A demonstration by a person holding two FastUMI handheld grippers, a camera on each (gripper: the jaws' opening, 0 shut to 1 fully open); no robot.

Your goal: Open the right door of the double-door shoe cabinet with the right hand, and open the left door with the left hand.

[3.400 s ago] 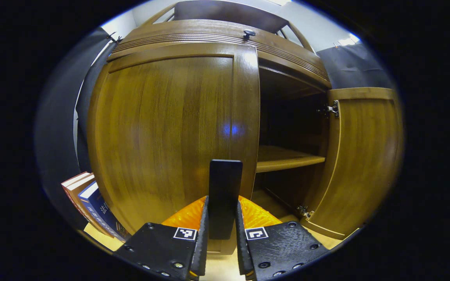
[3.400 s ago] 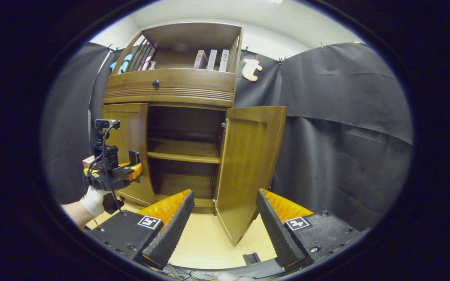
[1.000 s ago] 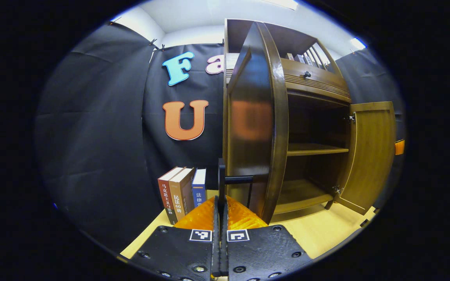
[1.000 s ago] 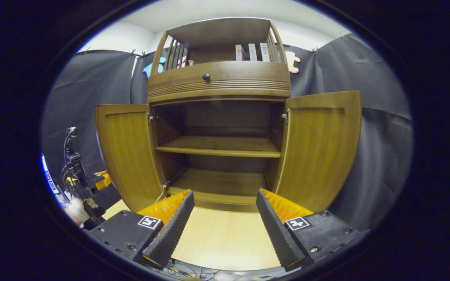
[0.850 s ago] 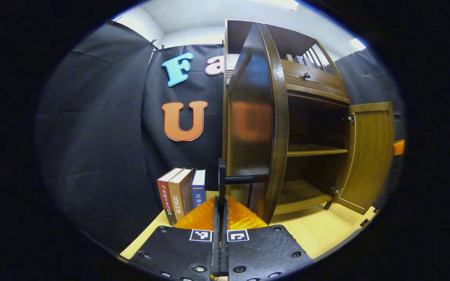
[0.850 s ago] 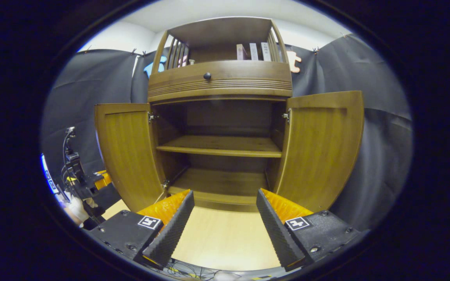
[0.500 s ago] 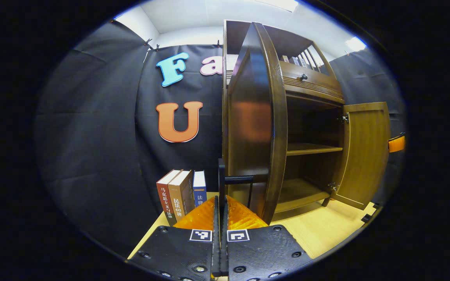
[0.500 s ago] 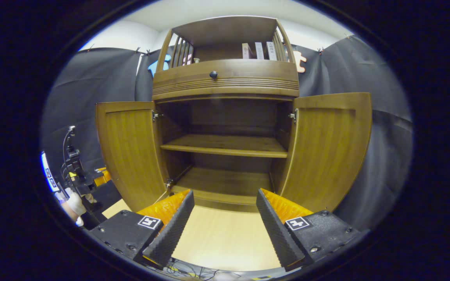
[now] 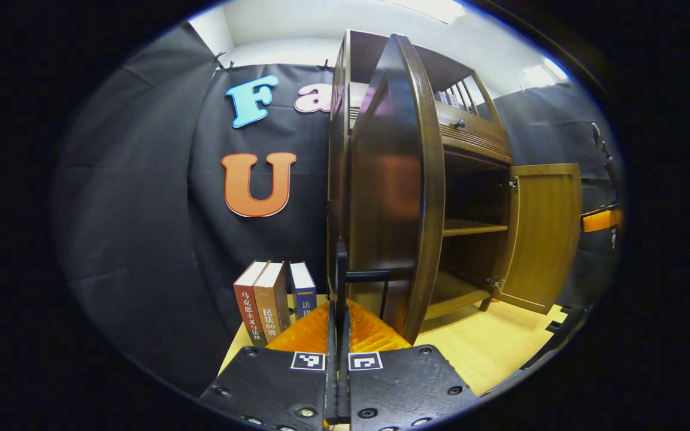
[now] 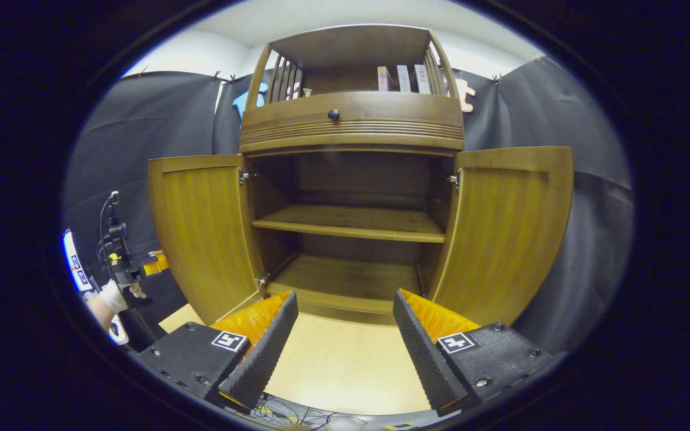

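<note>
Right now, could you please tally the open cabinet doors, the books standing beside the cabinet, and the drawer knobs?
Open doors: 2, the left door and the right door
Books beside the cabinet: 3
Drawer knobs: 1
Total: 6

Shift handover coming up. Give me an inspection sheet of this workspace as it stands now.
Surface: pale wooden floor, bare in front of the cabinet.
Job's things: brown wooden double-door shoe cabinet; left door and right door both swung open; inner shelf bare.
Clutter: three upright books on the floor beside the cabinet; more books on its top shelf.
Grippers: left gripper shut on the left door's black handle; right gripper open, holding nothing.
Cables: wires at the lower edge of the right gripper view.
Surroundings: black cloth wall.
</note>
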